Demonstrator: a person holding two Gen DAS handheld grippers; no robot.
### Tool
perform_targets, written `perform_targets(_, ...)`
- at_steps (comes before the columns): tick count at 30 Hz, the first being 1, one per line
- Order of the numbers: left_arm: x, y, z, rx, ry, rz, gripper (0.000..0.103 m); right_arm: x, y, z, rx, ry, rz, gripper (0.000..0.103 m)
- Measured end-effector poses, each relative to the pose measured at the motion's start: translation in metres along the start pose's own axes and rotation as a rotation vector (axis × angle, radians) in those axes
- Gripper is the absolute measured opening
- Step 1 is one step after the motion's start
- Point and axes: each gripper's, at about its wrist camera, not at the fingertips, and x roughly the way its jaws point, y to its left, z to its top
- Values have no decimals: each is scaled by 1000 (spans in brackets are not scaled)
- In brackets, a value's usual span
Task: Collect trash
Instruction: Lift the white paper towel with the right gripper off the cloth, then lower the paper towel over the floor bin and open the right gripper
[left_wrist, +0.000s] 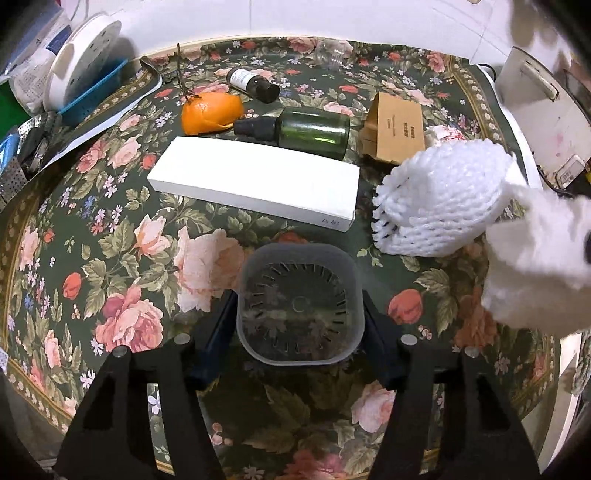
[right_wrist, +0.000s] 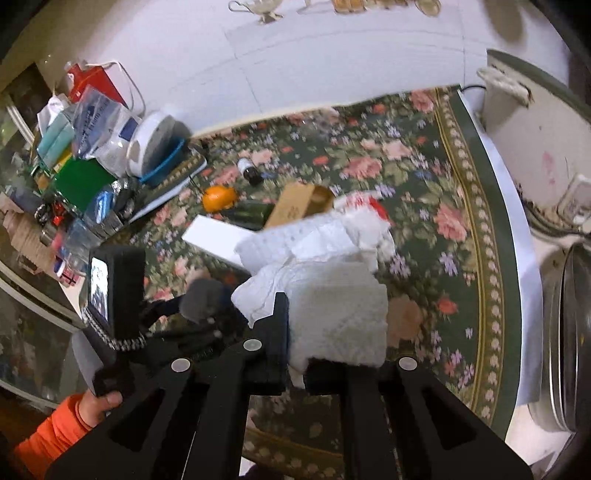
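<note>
My left gripper (left_wrist: 300, 326) is shut on a translucent square plastic container (left_wrist: 300, 306), held upright just above the floral tablecloth (left_wrist: 122, 258). My right gripper (right_wrist: 300, 354) is shut on a crumpled white tissue (right_wrist: 340, 314), and a white foam fruit net (right_wrist: 280, 240) hangs with it. In the left wrist view that foam net (left_wrist: 443, 199) and tissue (left_wrist: 535, 266) hover to the right of the container. On the table lie a long white box (left_wrist: 255, 188), a green glass bottle (left_wrist: 310, 129), an orange peel (left_wrist: 210, 112), a small brown bottle (left_wrist: 255, 83) and a brown cardboard box (left_wrist: 395, 129).
A blue basket (left_wrist: 96, 92) with a white round lid and piled clutter stand at the back left. A white cooker (left_wrist: 543, 122) sits at the right table edge, a metal pot (right_wrist: 569, 332) near it. A clear plastic cup (left_wrist: 332, 53) lies at the back.
</note>
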Motion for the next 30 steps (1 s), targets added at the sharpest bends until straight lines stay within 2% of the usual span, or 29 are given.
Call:
perform_targets(7,-26,6,-9,18,-52,-20,62,-5,2,-14,24,-5,-20,6)
perform_targets(13,-74,26,-29,70,-123,-70,62,-24,33,-32,65,-62,-49,6)
perform_targets(18,-112,53,-61,141,-163,-98,62,-43,71,-59,93,-129,-92,6)
perform_targets(23,-140,84,-99,196,-169,-133,62,-57,113,-93,117,-184,-130,6)
perform_targets(30,-165,112,-148,232,-154,-146,62,-64,156,-138,147,-175,-148,6)
